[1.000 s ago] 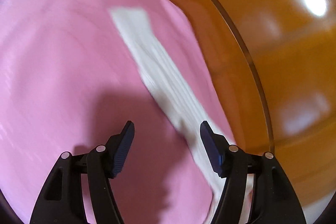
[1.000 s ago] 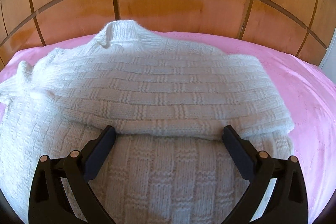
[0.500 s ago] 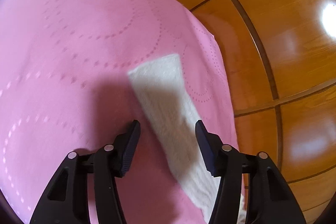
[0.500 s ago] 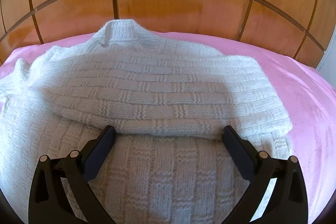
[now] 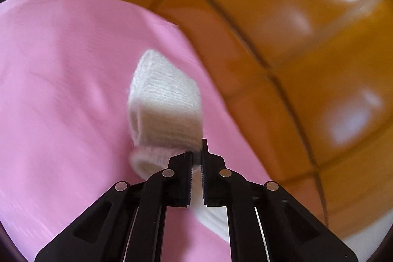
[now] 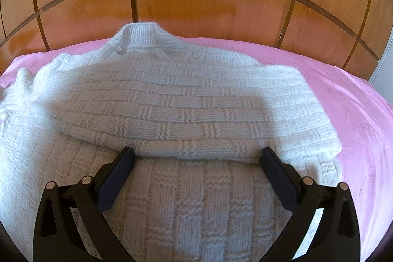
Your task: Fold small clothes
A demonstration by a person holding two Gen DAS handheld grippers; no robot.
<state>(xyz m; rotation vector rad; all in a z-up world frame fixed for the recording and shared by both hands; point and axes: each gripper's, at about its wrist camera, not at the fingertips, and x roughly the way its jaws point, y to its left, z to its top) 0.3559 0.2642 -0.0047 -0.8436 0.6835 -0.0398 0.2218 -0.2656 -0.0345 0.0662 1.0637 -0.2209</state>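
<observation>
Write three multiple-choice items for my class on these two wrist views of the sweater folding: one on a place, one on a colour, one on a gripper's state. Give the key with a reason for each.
1. Where does the folded-over sleeve lie?
A. across the sweater's body
B. on the wooden panels
C. off the cover

2. What colour is the bed cover?
A. blue
B. pink
C. grey

3. How does the left gripper stand?
A. wide open, nothing between
B. out of view
C. shut on the sleeve cuff

Key:
1 A: the sleeve crosses the white knit sweater below the collar.
2 B: both views show pink.
3 C: its jaws have just closed and pinch the sleeve cuff; the right gripper is open.
</observation>
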